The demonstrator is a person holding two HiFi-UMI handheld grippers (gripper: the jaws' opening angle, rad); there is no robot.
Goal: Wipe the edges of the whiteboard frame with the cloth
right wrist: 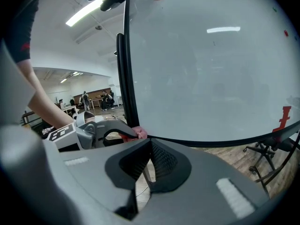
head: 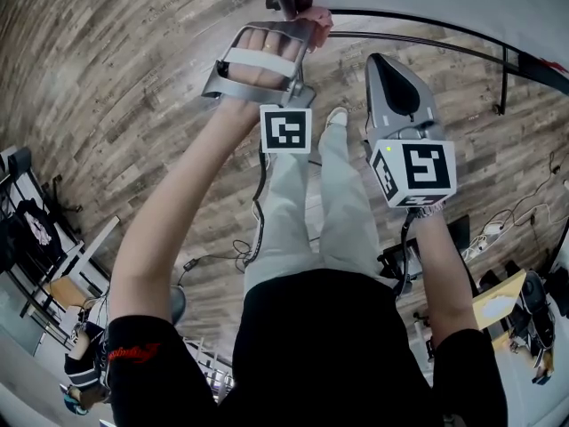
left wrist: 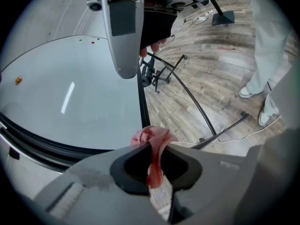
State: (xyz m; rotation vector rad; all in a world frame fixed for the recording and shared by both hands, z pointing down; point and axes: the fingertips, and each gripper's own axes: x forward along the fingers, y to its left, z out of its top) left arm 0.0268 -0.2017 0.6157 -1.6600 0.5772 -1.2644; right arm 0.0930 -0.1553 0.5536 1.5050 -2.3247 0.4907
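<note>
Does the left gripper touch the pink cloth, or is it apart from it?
Touching. The left gripper view shows the left gripper with its jaws closed on the pink cloth, which is pinched between them and bunches out past the tips.

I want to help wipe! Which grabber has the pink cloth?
The left gripper: its jaws pinch the pink cloth. The right gripper is shut on nothing.

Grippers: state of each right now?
Left gripper: shut on the pink cloth.
Right gripper: shut, empty.
</note>
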